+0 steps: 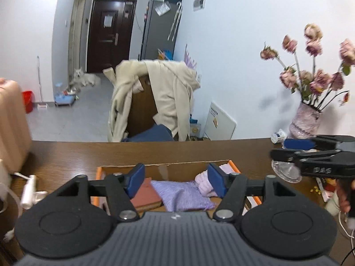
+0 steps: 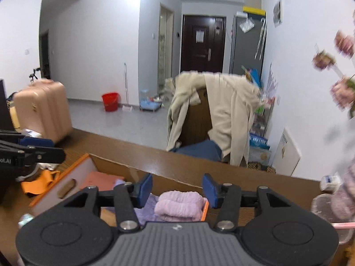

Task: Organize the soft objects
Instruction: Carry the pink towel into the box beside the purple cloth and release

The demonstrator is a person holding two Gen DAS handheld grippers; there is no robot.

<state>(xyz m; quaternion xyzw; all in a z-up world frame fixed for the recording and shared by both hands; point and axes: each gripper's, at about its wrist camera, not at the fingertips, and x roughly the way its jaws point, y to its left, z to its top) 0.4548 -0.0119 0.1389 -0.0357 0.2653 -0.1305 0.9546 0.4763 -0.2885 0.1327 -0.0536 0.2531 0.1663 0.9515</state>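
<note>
An orange-rimmed cardboard box (image 1: 235, 166) sits on the brown table (image 1: 66, 155). Inside lie a folded purple knit cloth (image 1: 182, 196), a rolled light pink towel (image 1: 205, 184) at its right end and a reddish-brown folded item (image 1: 145, 194) at the left. My left gripper (image 1: 176, 178) is open and empty above the box. My right gripper (image 2: 177, 188) is open and empty, hovering over the pink towel (image 2: 179, 206) at the box's right rim (image 2: 205, 210). Each gripper shows at the edge of the other's view: the right one (image 1: 288, 149), the left one (image 2: 44, 148).
A vase of dried pink flowers (image 1: 306, 119) and a glass dish (image 1: 286, 170) stand at the table's right. An orange cloth (image 2: 42, 181) lies left of the box. A chair draped with a beige coat (image 1: 159, 97) stands behind the table. White cables and a small bottle (image 1: 28, 188) lie at left.
</note>
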